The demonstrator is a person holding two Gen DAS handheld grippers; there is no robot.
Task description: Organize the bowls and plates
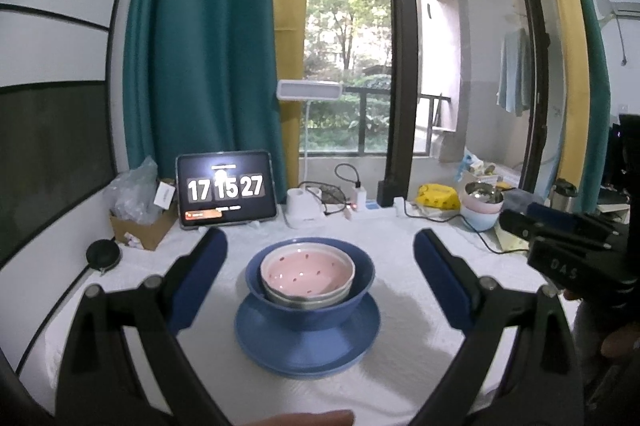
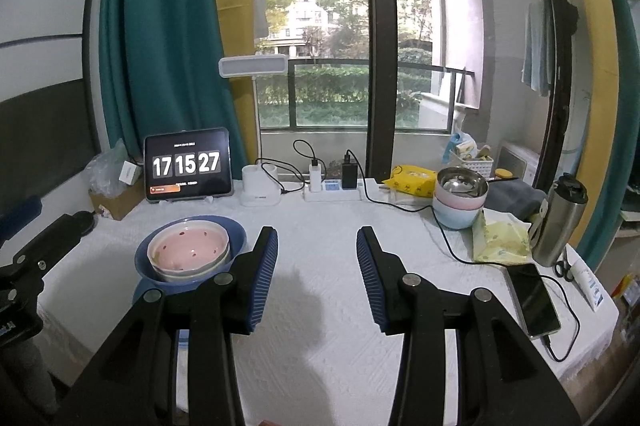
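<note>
Pink speckled bowl (image 1: pixel 307 272) sat nested in the blue bowl (image 1: pixel 310 296) on blue plates (image 1: pixel 307 346), table centre; left gripper (image 1: pixel 320 272) and right gripper (image 2: pixel 317 276) stood released, empty. A careless nudge could topple the stack.

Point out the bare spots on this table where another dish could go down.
Widest free patch: the white cloth between the blue bowl stack and the phone. Also free: the strip ahead, up to the power strip. Crowded: the right edge, with cable, pastel bowls and flask.
</note>
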